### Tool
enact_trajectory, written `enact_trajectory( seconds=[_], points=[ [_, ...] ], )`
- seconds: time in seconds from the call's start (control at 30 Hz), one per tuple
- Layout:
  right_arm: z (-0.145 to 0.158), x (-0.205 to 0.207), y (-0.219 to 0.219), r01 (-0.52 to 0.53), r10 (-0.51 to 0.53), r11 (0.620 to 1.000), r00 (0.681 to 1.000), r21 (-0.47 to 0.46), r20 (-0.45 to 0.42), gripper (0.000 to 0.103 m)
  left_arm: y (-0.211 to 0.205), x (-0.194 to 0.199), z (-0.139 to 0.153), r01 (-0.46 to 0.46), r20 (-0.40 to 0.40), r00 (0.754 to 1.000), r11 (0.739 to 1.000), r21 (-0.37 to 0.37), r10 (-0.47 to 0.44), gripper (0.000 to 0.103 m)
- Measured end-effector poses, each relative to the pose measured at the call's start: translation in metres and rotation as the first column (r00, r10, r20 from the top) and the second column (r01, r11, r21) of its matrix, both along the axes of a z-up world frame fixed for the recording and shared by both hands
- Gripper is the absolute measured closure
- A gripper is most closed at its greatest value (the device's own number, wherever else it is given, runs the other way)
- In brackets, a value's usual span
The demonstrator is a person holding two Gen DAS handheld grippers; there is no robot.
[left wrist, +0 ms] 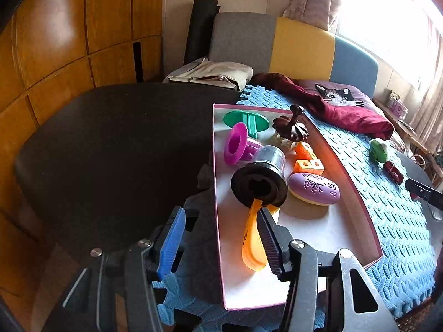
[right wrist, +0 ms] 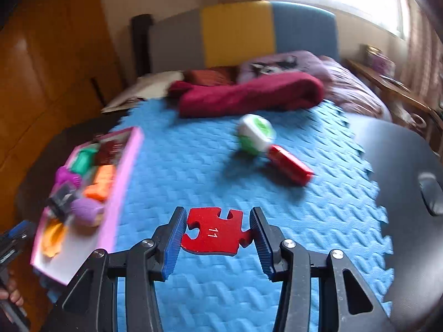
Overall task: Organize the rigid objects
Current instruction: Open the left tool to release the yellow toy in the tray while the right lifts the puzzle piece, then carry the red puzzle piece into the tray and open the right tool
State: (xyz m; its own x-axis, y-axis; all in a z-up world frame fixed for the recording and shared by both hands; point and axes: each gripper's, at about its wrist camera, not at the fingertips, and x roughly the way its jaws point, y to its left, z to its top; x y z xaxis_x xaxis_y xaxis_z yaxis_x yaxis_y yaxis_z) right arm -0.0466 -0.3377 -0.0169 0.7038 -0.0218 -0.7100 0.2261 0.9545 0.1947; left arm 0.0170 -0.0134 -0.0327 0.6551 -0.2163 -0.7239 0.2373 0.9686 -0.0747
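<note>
A pink-rimmed box (left wrist: 218, 221) lies on the blue foam mat (left wrist: 401, 221) and holds several toys: a black-and-clear cylinder (left wrist: 260, 177), a purple egg shape (left wrist: 314, 188), orange blocks (left wrist: 307, 160), a magenta cup (left wrist: 238, 144), a green disc (left wrist: 245, 120) and an orange scoop (left wrist: 252, 238). My left gripper (left wrist: 221, 221) is open and empty over the box's near left edge. My right gripper (right wrist: 218, 232) is shut on a red puzzle piece (right wrist: 213, 233) marked 11, held above the mat. The box (right wrist: 121, 182) shows at left in the right wrist view.
A green-and-white roller (right wrist: 256, 134) and a red cylinder (right wrist: 290, 164) lie on the mat's far side. A maroon cloth (right wrist: 249, 94) and a cat cushion (left wrist: 337, 96) lie behind. The black table (left wrist: 110, 144) extends left; a wooden wardrobe (left wrist: 55, 41) stands beyond.
</note>
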Motion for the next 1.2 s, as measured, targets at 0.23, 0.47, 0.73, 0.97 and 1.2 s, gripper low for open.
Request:
enact_trajectory(
  seconds=[0.23,0.47,0.73,0.97,1.2],
  points=[
    [0.014,0.017,0.07,-0.212,0.213,0.977,0.976,-0.013,0.045,0.055,0.005,0.002,-0.001,-0.016,0.0,1.0,1.0,-0.001,0.016,0.048],
    [0.005,0.038,0.126,-0.344,0.344,0.939,0.939,0.016,0.006,0.055,0.019,0.008,0.0,-0.06,0.003,0.998,0.998,-0.006,0.06,0.048],
    [-0.019,0.063,0.176,-0.427,0.426,0.904,0.901,0.006,-0.081,0.055,0.025,0.01,-0.003,-0.079,-0.003,0.997,0.997,-0.006,0.079,0.048],
    [-0.042,0.074,0.186,-0.419,0.416,0.908,0.9,0.007,-0.128,0.055,0.021,0.01,-0.006,-0.069,-0.011,0.998,0.998,-0.004,0.069,0.048],
    [-0.042,0.072,0.189,-0.426,0.421,0.905,0.898,-0.015,-0.124,0.052,0.022,0.009,-0.007,-0.072,-0.012,0.997,0.997,-0.002,0.072,0.048]
  ],
)
